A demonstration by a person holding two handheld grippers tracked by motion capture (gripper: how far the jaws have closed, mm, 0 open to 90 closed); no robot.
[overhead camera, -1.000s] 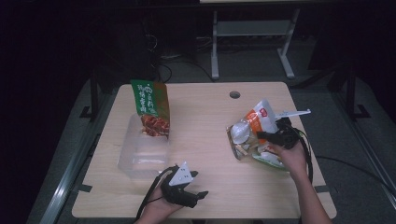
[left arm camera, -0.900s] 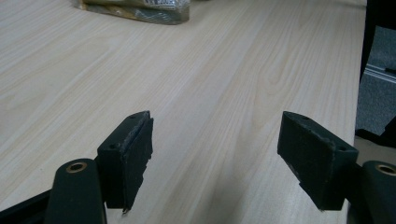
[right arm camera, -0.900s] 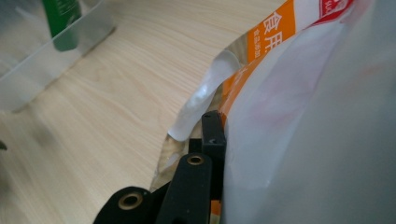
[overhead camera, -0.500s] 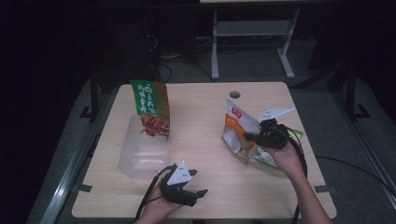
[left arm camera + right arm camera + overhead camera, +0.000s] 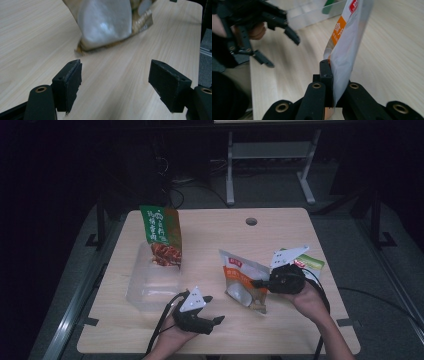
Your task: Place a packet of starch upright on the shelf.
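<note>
Wooden tabletop [image 5: 210, 240] sits in the middle of the high view, pale and light brown. Near the right of the frame, the right gripper [image 5: 261, 283] has its fingers pinched tight on the edge of an orange and white snack bag [image 5: 242, 279]. The bag stands up on its lower corner, tilted, just left of the gripper. In the right gripper view the bag [image 5: 348, 47] rises from between the two black fingers [image 5: 325, 72], which are pressed together on it.

At the bottom middle of the high view, the left gripper [image 5: 212, 312] rests low over the tabletop, held by a hand [image 5: 172, 337]. Its fingers are spread wide apart and hold nothing. In the left gripper view the bare wood shows between them, and the bottom of the bag [image 5: 110, 22] is at the top of the frame.

Left of centre lies a clear plastic box [image 5: 150, 282]. A green bag [image 5: 162, 235] stands at the far end of it. Another green packet [image 5: 312, 262] peeks out behind the right gripper.
</note>
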